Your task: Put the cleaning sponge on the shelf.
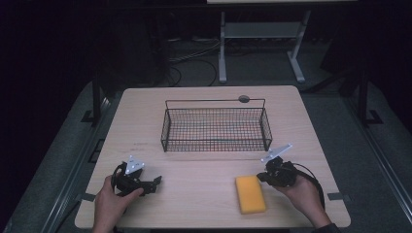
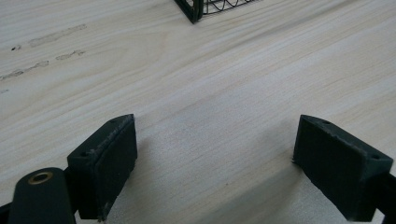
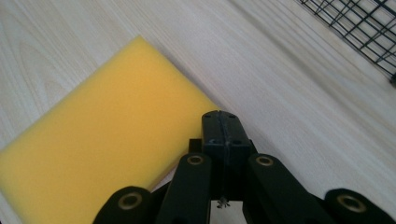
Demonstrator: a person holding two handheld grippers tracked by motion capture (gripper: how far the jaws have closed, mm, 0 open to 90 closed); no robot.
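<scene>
Two grippers low over the table (image 1: 209, 204), wire basket (image 1: 215, 129) at the far middle. Yellow sponge (image 1: 250, 194) flat at near right, just left of the right gripper (image 1: 265, 175), apparently not touching. Right jaws pressed together, empty; left gripper (image 1: 154, 183) spread wide, idle. Best opened first, then lowered astride the sponge's short edges before squeezing.

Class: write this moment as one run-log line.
left gripper: jaws open, over bare table | right gripper: jaws shut, empty, beside yellow sponge | sponge flat on table | wire basket: empty
</scene>
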